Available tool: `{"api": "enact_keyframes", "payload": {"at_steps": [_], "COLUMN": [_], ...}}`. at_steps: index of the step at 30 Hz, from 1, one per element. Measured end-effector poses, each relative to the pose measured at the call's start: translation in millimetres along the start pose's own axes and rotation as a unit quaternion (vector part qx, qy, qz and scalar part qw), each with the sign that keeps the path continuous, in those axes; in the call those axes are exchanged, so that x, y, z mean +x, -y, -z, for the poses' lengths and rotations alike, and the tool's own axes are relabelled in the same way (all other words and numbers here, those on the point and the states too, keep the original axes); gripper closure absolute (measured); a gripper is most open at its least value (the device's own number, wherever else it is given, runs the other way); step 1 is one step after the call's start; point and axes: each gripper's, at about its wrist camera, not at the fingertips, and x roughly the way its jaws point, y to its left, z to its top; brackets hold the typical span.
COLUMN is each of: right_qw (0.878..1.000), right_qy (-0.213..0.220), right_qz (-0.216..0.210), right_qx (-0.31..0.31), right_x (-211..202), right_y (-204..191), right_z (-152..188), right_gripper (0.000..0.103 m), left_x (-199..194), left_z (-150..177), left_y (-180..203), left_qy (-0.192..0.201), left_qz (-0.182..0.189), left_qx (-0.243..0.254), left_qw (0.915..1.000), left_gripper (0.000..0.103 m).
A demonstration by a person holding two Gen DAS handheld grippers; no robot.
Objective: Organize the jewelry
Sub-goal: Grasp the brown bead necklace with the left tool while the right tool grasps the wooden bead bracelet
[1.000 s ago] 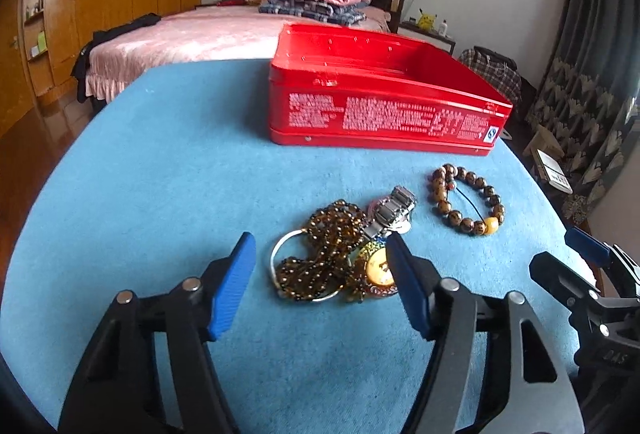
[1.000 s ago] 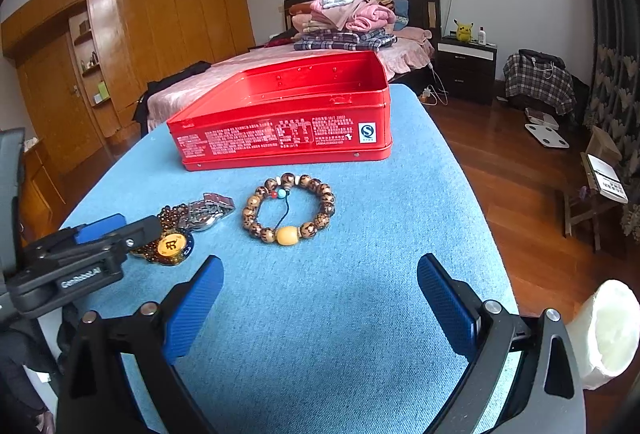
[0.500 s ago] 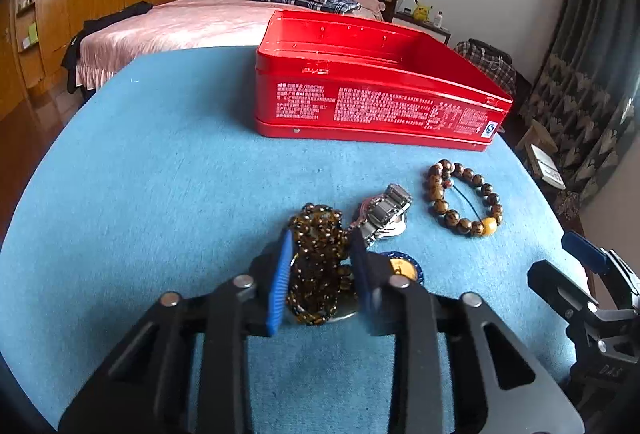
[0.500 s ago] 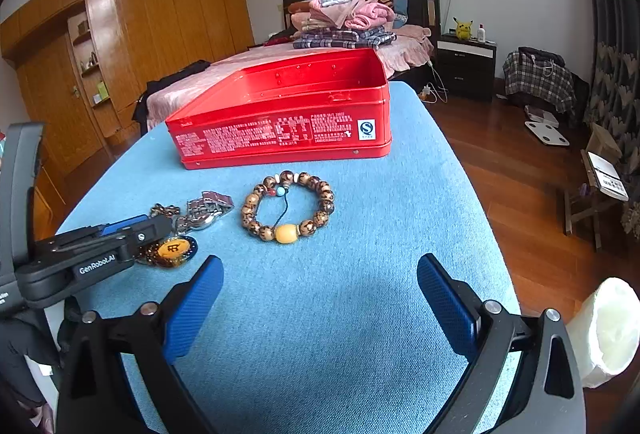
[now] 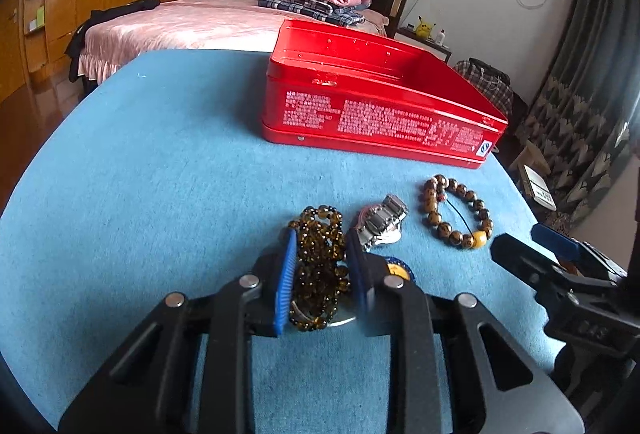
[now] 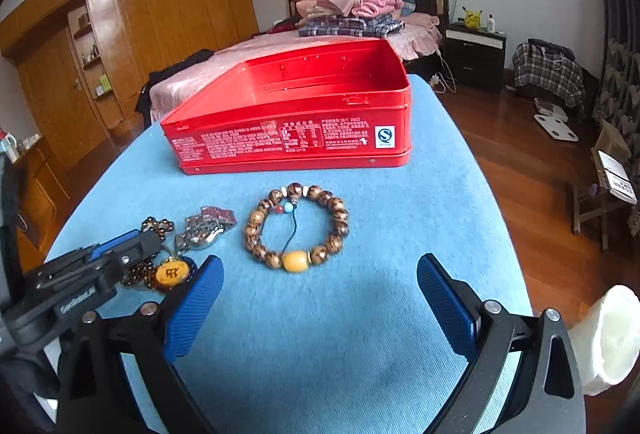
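Dark bead necklace [image 5: 320, 266] bunched beside watch [image 5: 382, 222]; wooden bracelet [image 6: 298, 226] flat before open red tin [image 6: 296, 114].

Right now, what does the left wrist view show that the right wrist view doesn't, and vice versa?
Only the left wrist view: the left tool from behind, its blue pads shut on the dark amber bead string, with a silver ring beneath.
Only the right wrist view: the right tool wide open and empty, the white roll at the right edge, and the orange round pendant unobstructed.
Both: the open red metal tin, the brown wooden bead bracelet, the silver metal watch, the blue tablecloth.
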Motion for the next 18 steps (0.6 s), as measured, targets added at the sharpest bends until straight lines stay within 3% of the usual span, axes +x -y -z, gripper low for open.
{"api": "enact_keyframes", "payload": {"at_steps": [5,11,18], "right_qw": [1.000,0.999,0.999], "right_qy": [-0.010,-0.019,-0.034], "right_qz": [-0.006,0.003,0.009], "right_qx": [0.011,0.031,0.030], "right_x": [7.5,11.8,22.7], "right_y": [2.2,10.0,13.3], "right_z": [-7.6,-11.2,-20.6], "right_gripper": [0.009,0.018,0.041], "left_x": [0.4,-0.6,-1.4], "left_z": [-3.0,-7.0,-10.9], "left_y": [1.8,2.8,5.8], "left_qy": [0.005,0.010,0.015], "left_qz": [0.000,0.000,-0.008], "left_qx": [0.002,0.003,0.008], "left_qw": [1.0000,0.9999,0.9998], "left_gripper": [0.080,0.080,0.080]}}
